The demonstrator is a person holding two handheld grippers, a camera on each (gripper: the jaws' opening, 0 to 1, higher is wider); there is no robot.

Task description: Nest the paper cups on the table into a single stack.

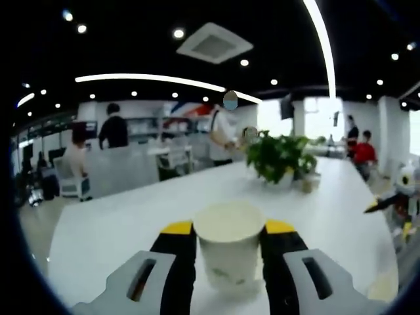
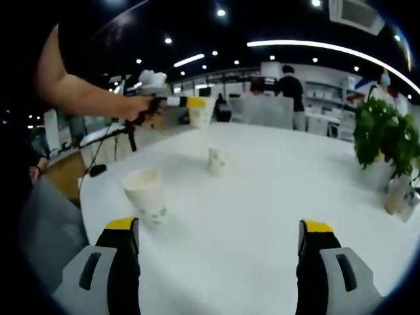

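A: The left gripper (image 1: 228, 236) has its fingers clamped on a white paper cup (image 1: 229, 241), held above the white round bench (image 1: 118, 223). Squeeze harder and it may crumple.

B: The right gripper (image 2: 220, 246) is spread, empty; two printed paper cups (image 2: 146, 195) stand ahead. Busy office, leafy potted plant (image 2: 386, 141).

in the left gripper view the left gripper (image 1: 228, 246) has its yellow-tipped black jaws closed against both sides of a paper cup (image 1: 229, 244), which sits upright between them. in the right gripper view the right gripper (image 2: 220, 244) has its jaws spread wide apart with nothing between them. far to the left there, the person's bare forearm (image 2: 79, 92) reaches out, the hand (image 2: 136, 107) gripping the left gripper's handle.
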